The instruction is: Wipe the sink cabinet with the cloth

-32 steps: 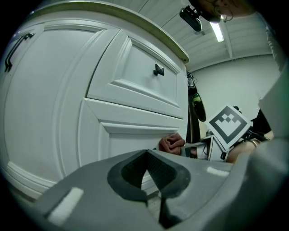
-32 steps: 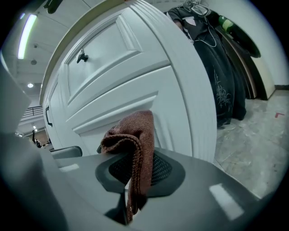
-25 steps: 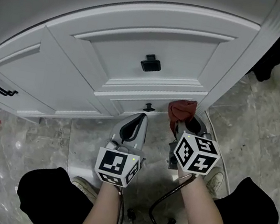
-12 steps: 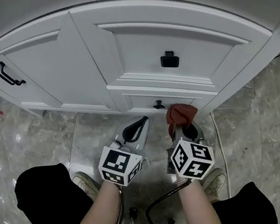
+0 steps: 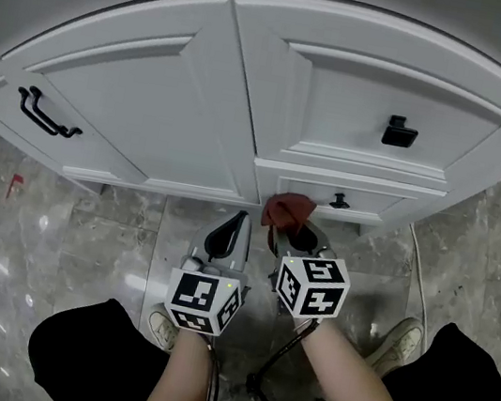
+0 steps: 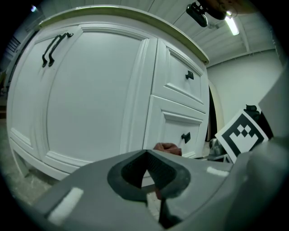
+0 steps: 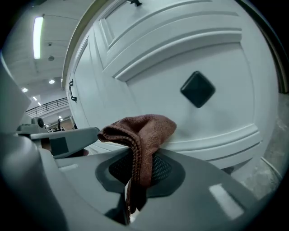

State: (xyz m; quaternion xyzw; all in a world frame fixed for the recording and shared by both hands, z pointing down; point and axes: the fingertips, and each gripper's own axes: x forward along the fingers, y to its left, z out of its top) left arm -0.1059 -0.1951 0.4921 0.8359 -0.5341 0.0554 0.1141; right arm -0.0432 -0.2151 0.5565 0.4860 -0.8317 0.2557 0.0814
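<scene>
The right gripper (image 5: 296, 242) is pinching a brown cloth (image 7: 142, 135) just beside the sink cabinet's (image 5: 196, 129) lower drawer (image 5: 368, 206), apparently mid-wipe and next needing firm sideways strokes, while the left gripper (image 5: 230, 234) is hovering pressed together, empty.

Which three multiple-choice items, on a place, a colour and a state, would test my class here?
1. Where is the cloth? A in the left gripper; B in the right gripper; C on the floor.
2. What colour is the cloth? A blue; B reddish brown; C white.
3. How do the left gripper's jaws stand? A wide apart; B on the cloth; C together, empty.
Answers: B, its jaws pinch the cloth; B, brown against the white cabinet; C, nothing sits between the closed jaws.
</scene>
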